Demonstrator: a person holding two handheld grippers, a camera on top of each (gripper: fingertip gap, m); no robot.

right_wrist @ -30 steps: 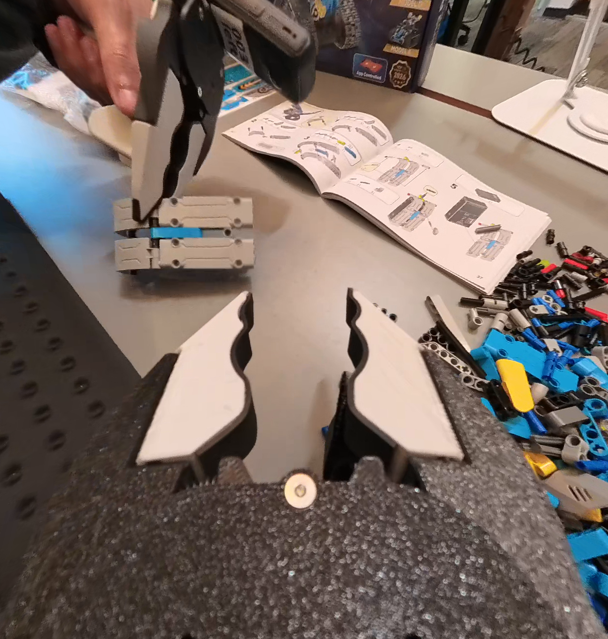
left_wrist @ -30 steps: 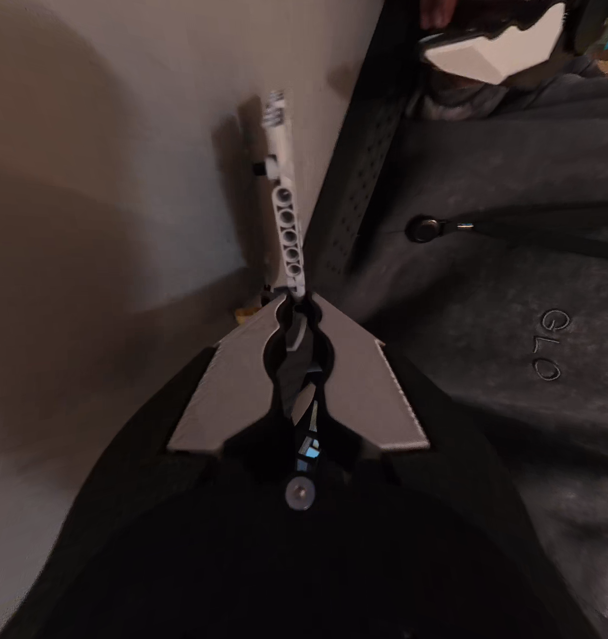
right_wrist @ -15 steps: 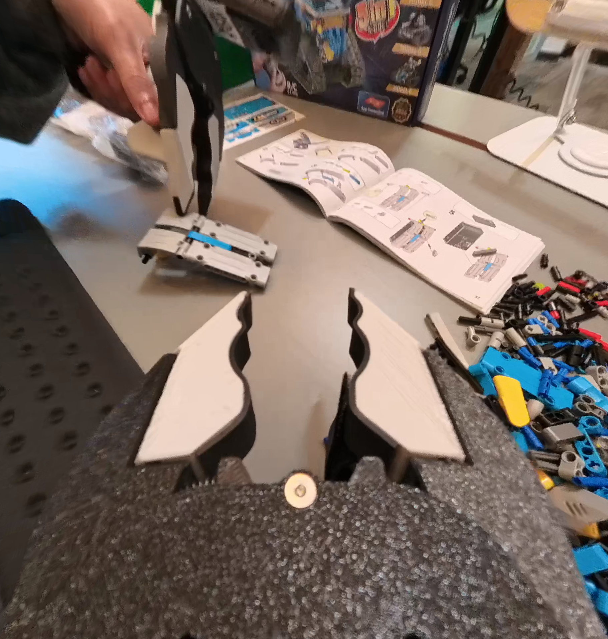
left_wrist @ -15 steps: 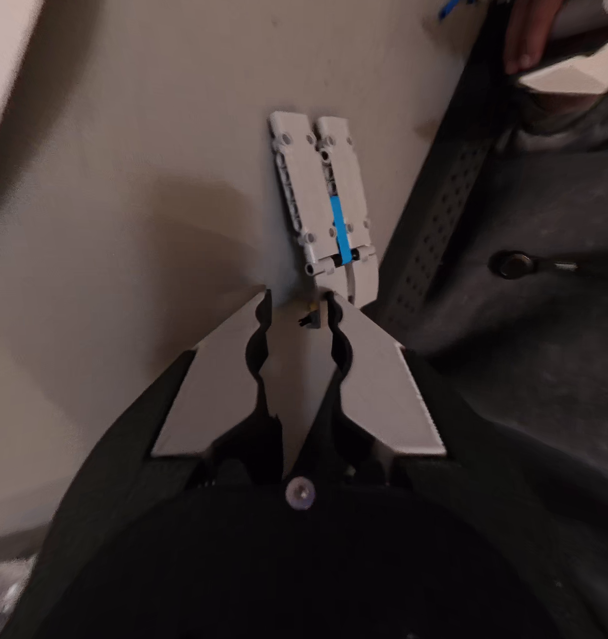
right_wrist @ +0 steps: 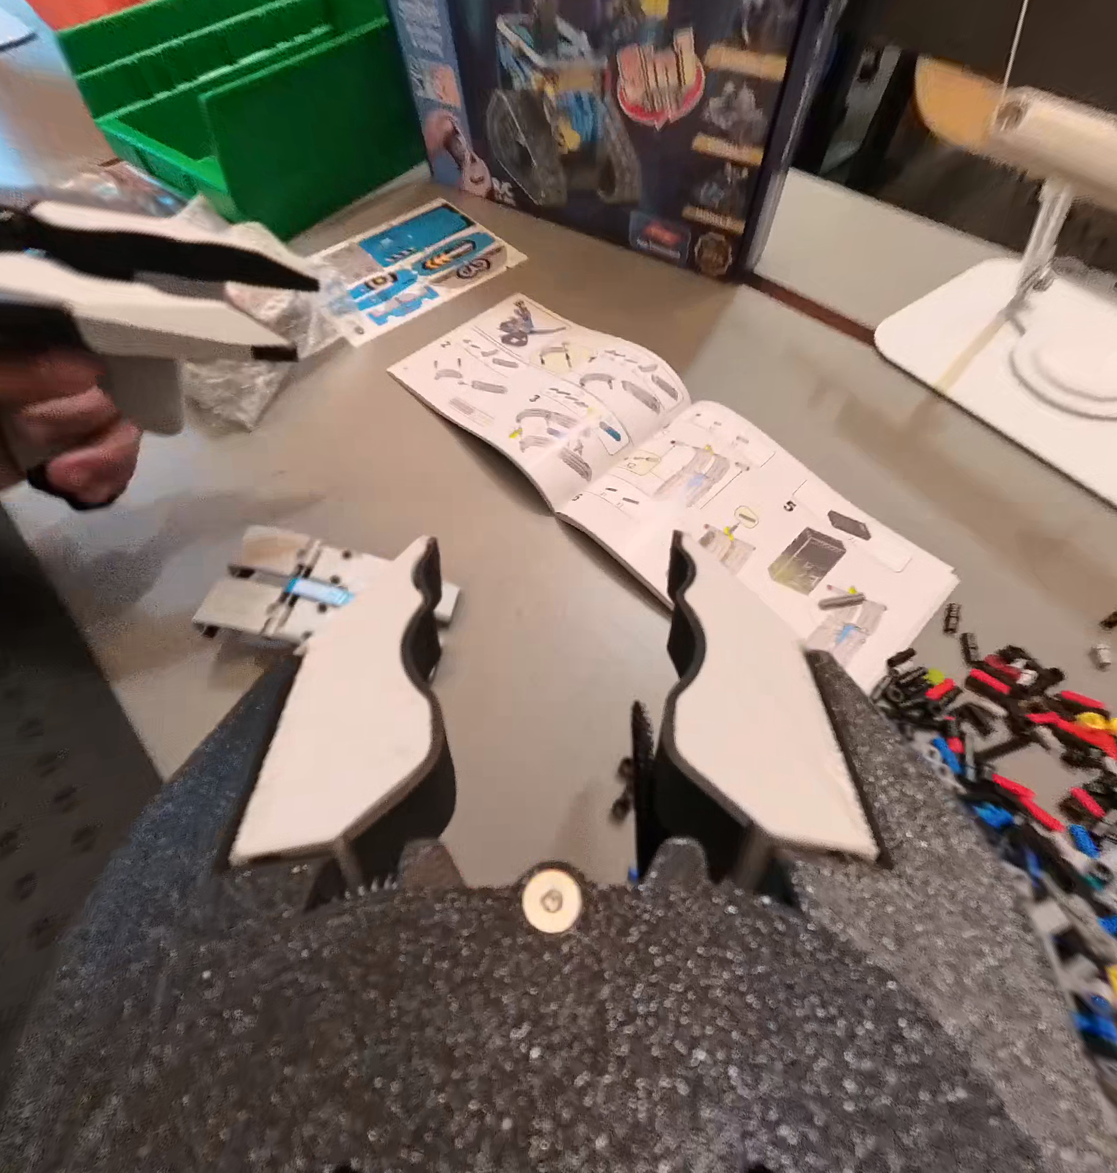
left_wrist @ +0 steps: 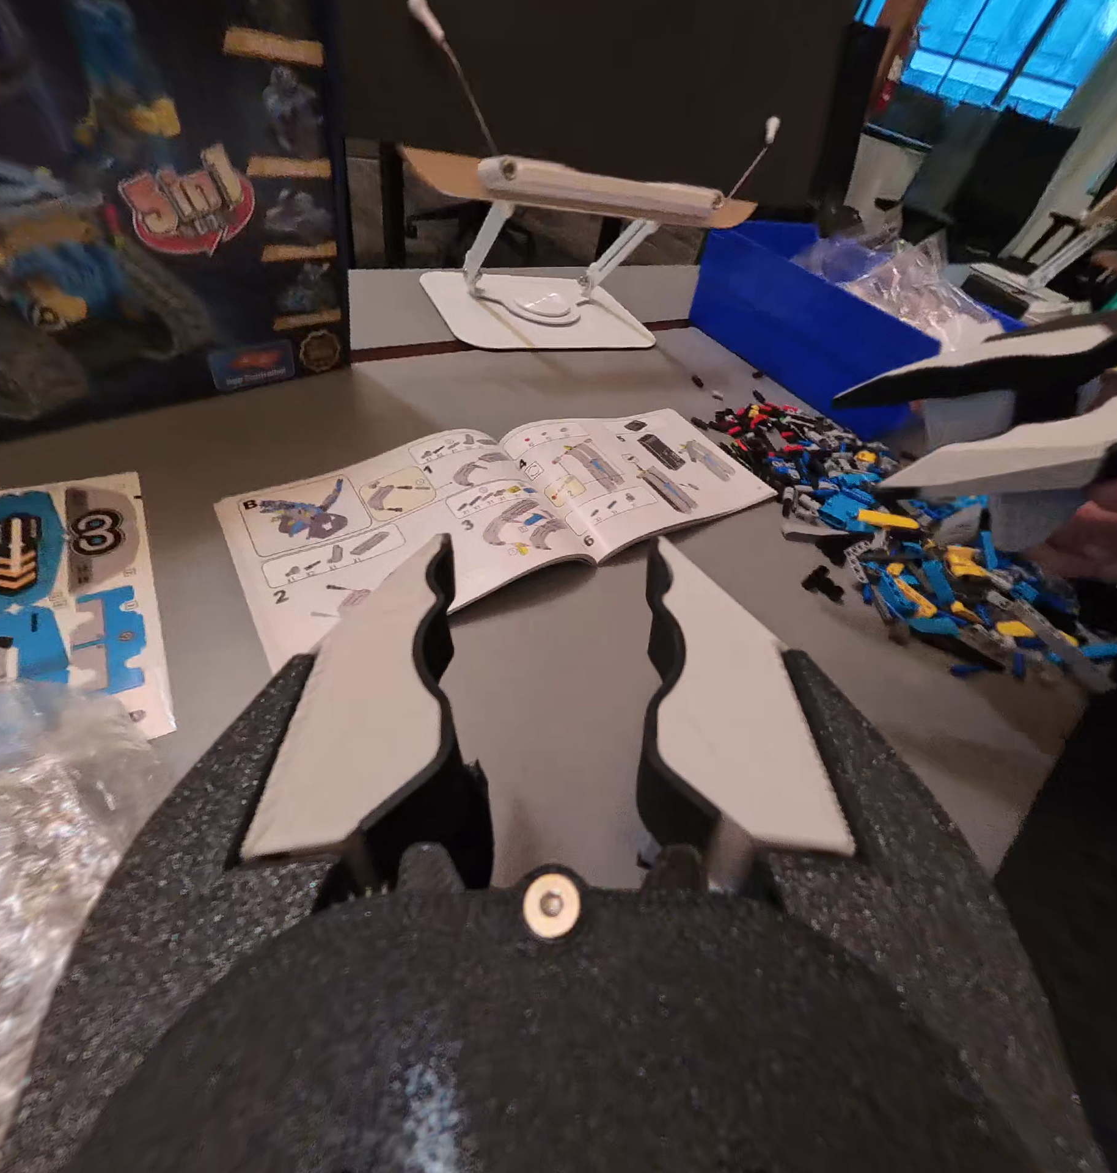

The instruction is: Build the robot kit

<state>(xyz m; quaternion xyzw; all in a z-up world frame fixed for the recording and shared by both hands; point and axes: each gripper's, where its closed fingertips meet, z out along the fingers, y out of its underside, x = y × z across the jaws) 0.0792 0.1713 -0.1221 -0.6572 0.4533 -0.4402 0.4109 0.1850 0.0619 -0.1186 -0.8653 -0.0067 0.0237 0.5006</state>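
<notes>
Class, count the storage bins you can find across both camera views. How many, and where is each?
2. A blue bin stands at the table's far right, behind the loose-parts pile. A green bin sits far left, beside the product box. Others may be out of frame.

A: Both views are evenly lit from overhead; the grey matte tabletop [left_wrist: 543, 393] carries only soft shadows, with a pale sheen toward its far side.

B: Motion blur smears the dark printed cardboard box [right_wrist: 613, 108] and the scattered pile of small plastic building pieces [right_wrist: 1051, 793]. Wide-angle bending curves the edges, and the blue-tinted window [left_wrist: 1000, 57] glows.
</notes>
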